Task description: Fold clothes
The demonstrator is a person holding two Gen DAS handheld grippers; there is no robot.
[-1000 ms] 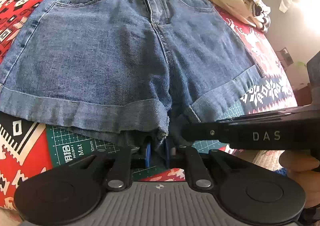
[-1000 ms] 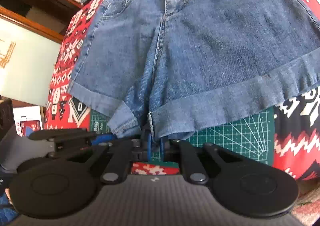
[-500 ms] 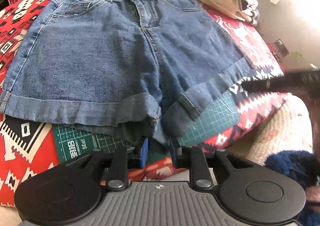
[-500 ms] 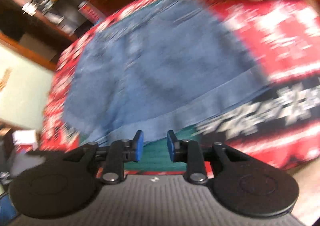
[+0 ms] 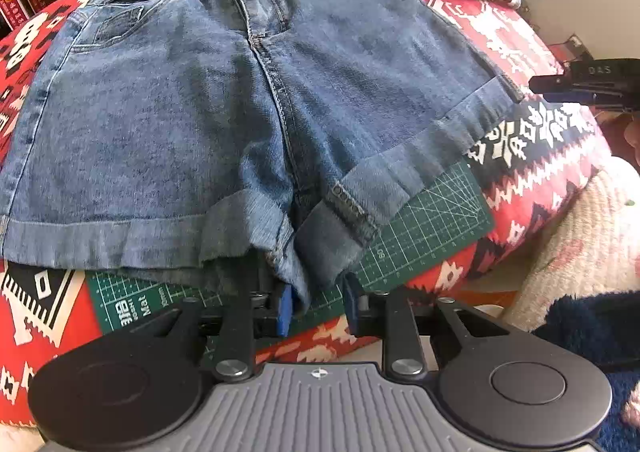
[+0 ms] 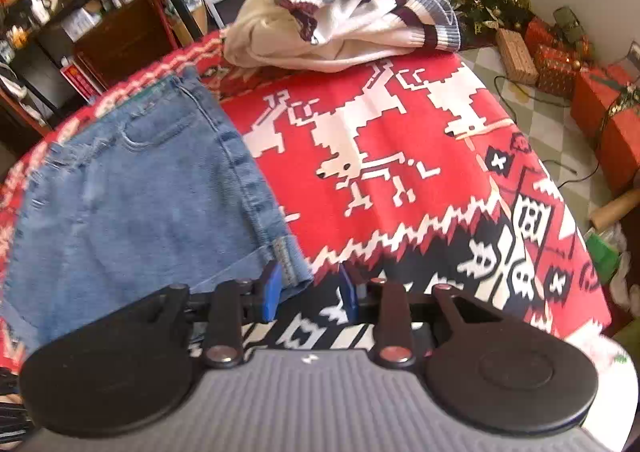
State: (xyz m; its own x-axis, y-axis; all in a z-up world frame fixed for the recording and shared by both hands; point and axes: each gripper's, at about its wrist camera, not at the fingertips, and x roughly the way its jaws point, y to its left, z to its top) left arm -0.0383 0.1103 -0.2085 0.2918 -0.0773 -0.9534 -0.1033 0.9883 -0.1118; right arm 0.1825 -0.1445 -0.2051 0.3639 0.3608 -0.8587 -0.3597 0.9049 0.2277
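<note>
**Both claws apart at the shorts' hem**

Left claw (image 5: 316, 304) sits low at the near edge of the table, its blue fingers (image 5: 283, 310) spread apart with nothing clamped. A flap of the shorts (image 5: 224, 100) at the crotch hangs down between them, close to the left finger; whether the cloth touches that pad cannot be told.

Right claw (image 6: 308, 290) is also apart and grips nothing. It sits at the outer corner of the right leg cuff (image 6: 290, 256), with that corner lying just in front of its left finger (image 6: 270, 288) and the other finger over the bare cloth (image 6: 400, 124). From the left wrist camera the right claw (image 5: 560, 86) shows at the far right, just beside the same cuff corner, apart from the denim by a small gap.

Shorts lie flat, front up, waistband away from the person, both cuffs turned up. They rest on a red, white and black patterned cloth, and their hem overlaps a green mat (image 5: 432, 208) with a grid. A cream sweater (image 6: 344, 20) with dark striped trim is heaped on the far side of the table, apart from the shorts. Wrapped boxes (image 6: 560, 60) stand on the floor beyond.
</note>
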